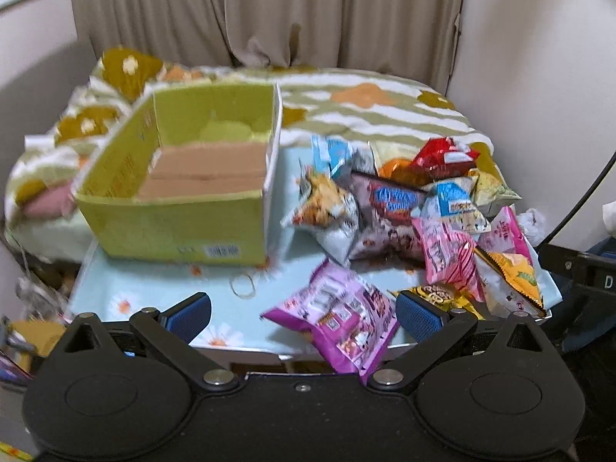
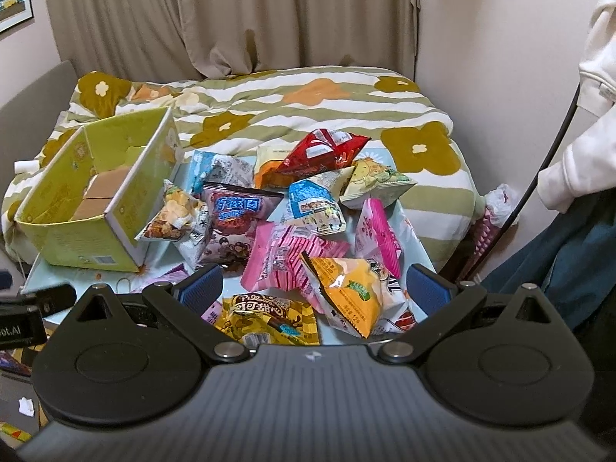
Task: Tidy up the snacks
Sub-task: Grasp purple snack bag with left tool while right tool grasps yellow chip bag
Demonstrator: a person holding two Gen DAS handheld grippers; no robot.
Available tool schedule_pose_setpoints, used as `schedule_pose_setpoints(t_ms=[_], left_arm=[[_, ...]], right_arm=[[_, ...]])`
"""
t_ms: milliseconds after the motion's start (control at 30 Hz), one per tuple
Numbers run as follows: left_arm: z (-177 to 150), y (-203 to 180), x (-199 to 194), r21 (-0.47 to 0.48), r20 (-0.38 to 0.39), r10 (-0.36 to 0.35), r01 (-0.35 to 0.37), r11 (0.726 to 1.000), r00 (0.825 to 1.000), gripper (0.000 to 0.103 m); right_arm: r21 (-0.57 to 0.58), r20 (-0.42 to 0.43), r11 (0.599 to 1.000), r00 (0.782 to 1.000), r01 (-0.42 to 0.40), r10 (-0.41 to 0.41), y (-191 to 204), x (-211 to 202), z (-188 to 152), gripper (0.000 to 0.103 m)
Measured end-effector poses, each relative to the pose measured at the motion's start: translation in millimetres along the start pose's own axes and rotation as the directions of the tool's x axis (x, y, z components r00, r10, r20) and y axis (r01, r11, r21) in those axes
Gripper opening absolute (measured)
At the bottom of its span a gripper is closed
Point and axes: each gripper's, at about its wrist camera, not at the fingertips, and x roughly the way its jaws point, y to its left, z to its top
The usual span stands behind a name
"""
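A yellow-green cardboard box (image 1: 181, 227) (image 2: 96, 200) stands empty on the left of a small table with a light blue floral cloth (image 1: 154, 292). To its right lies a heap of several snack packets (image 1: 419, 208) (image 2: 304, 208). A purple packet (image 1: 338, 319) lies at the table's near edge, between the fingers of my left gripper (image 1: 304, 313), which is open and holds nothing. My right gripper (image 2: 313, 288) is also open, hovering over an orange-yellow packet (image 2: 354, 296) and a yellow chocolate packet (image 2: 269, 319).
A bed with a green, white and orange flower quilt (image 2: 308, 107) lies behind the table, with beige curtains (image 2: 231, 15) beyond. A rubber band (image 1: 243, 285) lies on the cloth near the box. A person's white sleeve (image 2: 589, 134) and a black cable (image 2: 554, 142) are at the right.
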Motion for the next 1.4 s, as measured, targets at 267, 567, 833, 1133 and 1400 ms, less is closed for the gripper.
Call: schedule_pose_setpoints(t_ms=[267,567,833,1133,1400], left_arm=[[-10,1,58,-0.115,-0.089,-0.073,0.063,0.991,0.993,0.103],[-12,-14,113,-0.158,-0.158,-0.042,0.016,0.987,0.987,0.103],[-12,-15,138,-0.198,-0.205,-0.034,-0.008,0.980,0.978,0.098],[-12,-13,140,-0.220,-0.208,-0.067,0.020,0.975,0.976,0.074],[-12,-13,132,-0.205,-0.188,-0.061,0.022,0.978,0.980,0.067]], right_arm=[[-0.015,-0.015,1.000,1.000,-0.025,0.025,-13,47,-1,0.103],[-0.071,-0.090,0.997,0.995,-0.041,0.034,-25,105,-11,0.103],[-0.091,-0.161,0.995,0.986,-0.050,0.035,-39,137,-18,0.103],[-0.119,-0.215,0.992,0.976,-0.045,0.018,-43,151,-25,0.103],[-0.124,-0.247,0.990,0.969,-0.063,0.031,-47,164,-29,0.103]])
